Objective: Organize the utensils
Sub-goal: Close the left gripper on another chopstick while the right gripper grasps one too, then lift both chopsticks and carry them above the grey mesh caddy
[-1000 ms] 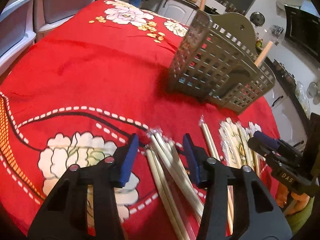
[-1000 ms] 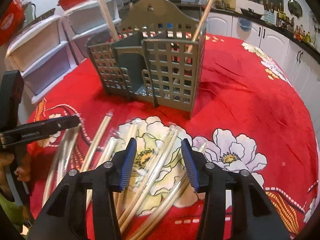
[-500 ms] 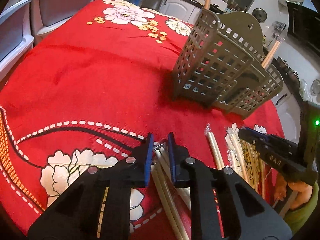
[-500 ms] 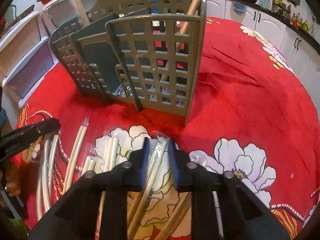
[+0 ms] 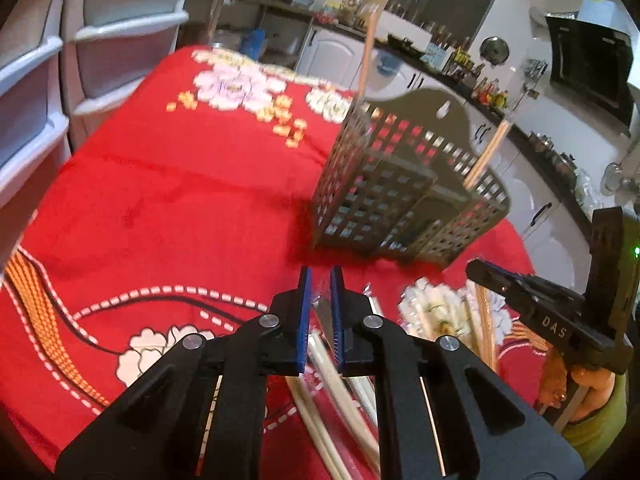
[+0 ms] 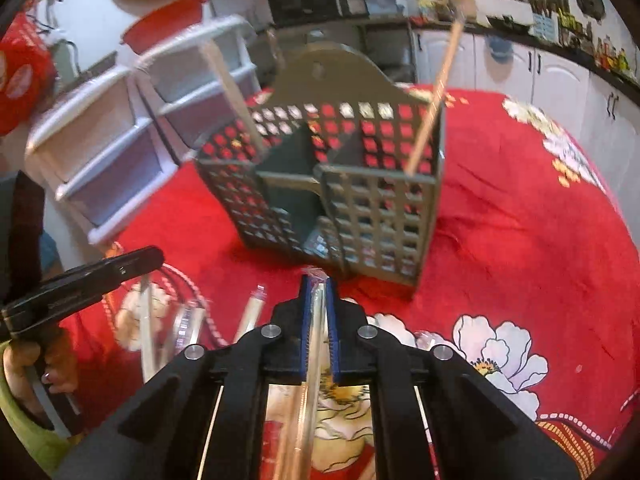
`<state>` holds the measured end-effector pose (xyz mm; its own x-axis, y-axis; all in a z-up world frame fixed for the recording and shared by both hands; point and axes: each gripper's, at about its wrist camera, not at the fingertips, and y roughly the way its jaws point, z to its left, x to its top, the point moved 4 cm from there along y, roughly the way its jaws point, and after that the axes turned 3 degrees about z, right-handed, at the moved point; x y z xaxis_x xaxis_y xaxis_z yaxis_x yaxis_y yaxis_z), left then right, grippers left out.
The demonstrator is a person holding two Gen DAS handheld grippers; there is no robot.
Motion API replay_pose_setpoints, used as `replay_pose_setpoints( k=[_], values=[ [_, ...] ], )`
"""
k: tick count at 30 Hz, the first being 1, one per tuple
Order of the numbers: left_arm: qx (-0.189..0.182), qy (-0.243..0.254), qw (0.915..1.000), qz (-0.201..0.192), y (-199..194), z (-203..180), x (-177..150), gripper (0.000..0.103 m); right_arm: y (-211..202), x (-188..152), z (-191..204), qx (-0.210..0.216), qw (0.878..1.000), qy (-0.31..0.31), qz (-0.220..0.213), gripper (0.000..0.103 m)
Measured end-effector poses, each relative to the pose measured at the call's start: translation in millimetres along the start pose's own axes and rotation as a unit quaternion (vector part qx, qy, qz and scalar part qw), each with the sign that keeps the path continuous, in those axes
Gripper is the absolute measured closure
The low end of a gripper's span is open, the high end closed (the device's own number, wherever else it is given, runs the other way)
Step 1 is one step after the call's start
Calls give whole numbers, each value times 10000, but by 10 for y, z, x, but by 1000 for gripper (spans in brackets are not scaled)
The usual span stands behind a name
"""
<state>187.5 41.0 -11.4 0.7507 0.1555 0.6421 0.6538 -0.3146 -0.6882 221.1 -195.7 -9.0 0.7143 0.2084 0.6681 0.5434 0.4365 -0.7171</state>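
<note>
A grey lattice utensil basket (image 5: pixel 400 184) (image 6: pixel 340 184) stands on the red flowered tablecloth (image 5: pixel 180 200). Two wooden chopsticks (image 5: pixel 368 56) (image 6: pixel 436 92) lean in it, one at each end. My left gripper (image 5: pixel 321 276) is lifted above the cloth, its jaws closing tight on the clear-wrapped end of a chopstick pair (image 5: pixel 323 316). My right gripper (image 6: pixel 318 284) is raised in front of the basket, and its pads press a wrapped chopstick pair (image 6: pixel 316 320) that runs back under the fingers. More wrapped pairs (image 5: pixel 484 328) (image 6: pixel 252 312) lie loose on the cloth between the grippers.
White plastic drawer units (image 5: pixel 40 80) (image 6: pixel 120 152) stand beyond the table's left edge. Kitchen cabinets and a counter with bottles line the back and right. A person's hand (image 6: pixel 28 364) (image 5: pixel 560 384) holds each gripper at the near edge.
Both grippers went from open to shut on a wrapped chopstick pair, then rose off the cloth. The basket now sits lower and farther in both views.
</note>
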Motion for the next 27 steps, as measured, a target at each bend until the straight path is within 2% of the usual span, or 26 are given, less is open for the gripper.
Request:
replay_pose_setpoints(
  k=[14,27],
  values=[
    [-177,358,9972,-640,-513,-352,316,100,-725,97,379,297,9952,-370,-851,97],
    [-290,698,9920,-1007,-775,-661,520,102,-1234,230,425,277,9862,-433,-1575,98]
  ],
)
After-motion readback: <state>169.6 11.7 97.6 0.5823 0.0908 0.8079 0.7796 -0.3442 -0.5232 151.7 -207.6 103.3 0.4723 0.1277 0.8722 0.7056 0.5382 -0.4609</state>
